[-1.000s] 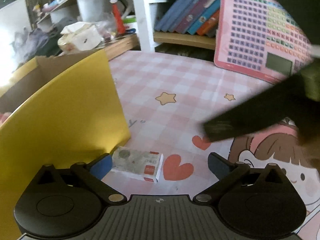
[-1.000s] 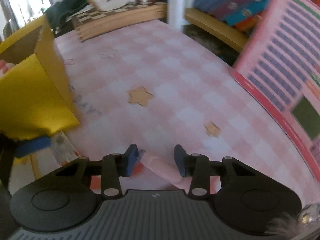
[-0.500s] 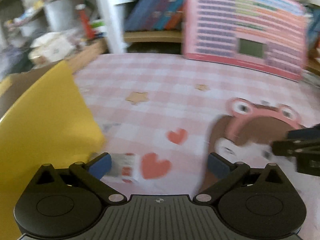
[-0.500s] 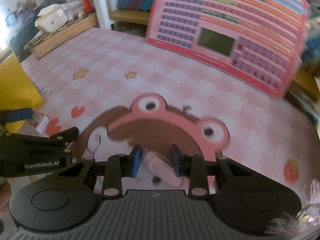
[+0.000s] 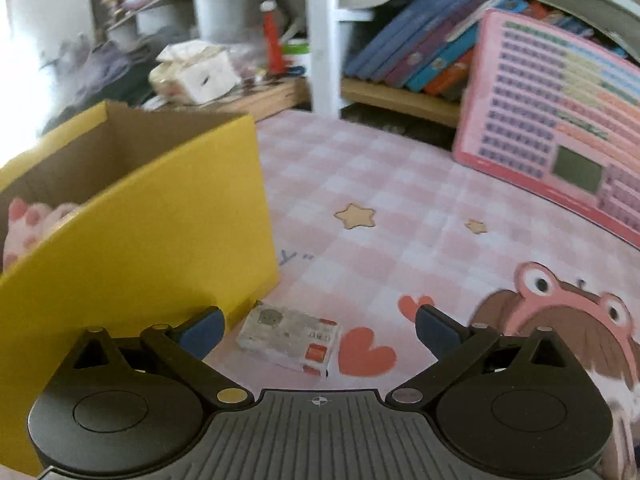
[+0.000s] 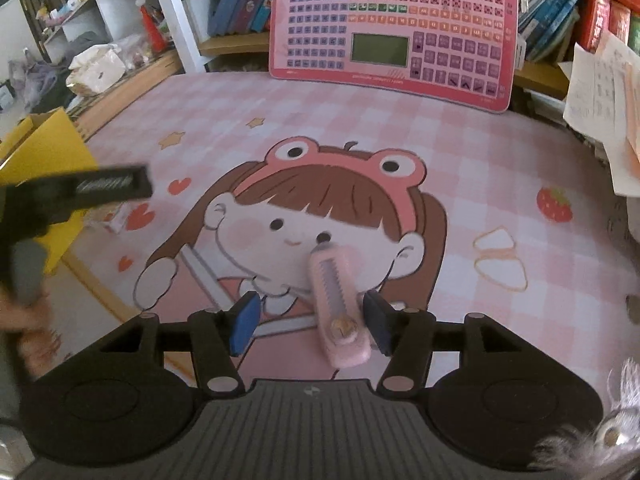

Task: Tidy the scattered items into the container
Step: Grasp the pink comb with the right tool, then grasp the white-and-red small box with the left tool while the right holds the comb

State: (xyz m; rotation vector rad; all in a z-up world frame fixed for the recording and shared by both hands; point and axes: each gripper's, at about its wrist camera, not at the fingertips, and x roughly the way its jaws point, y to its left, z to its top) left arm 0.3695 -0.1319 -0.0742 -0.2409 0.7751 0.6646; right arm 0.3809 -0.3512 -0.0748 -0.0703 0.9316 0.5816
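1. Right gripper (image 6: 310,322): its jaws have just been opening. The pink comb-like clip (image 6: 338,304) sits between the blue pads, close against the right pad with a clear gap to the left pad; no squeeze visible. The clip lies on the pink checked mat (image 6: 460,152), over the printed cartoon girl's chin.
2. Left gripper (image 5: 318,326): jaws spread wide, nothing held. A small white card packet (image 5: 290,338) with red marks lies flat on the mat between the two pads, touching neither.
3. Yellow cardboard box (image 5: 160,220): stands at left on the mat, open top; the packet lies just beside its near right corner. A pink-and-white plush item (image 5: 28,224) is inside at the left end.
4. In the right wrist view the left gripper appears as a blurred black bar at left, in front of the box.
5. Pink keyboard learning board (image 6: 392,28): leans upright at the far edge of the mat against the bookshelf (image 6: 552,12).
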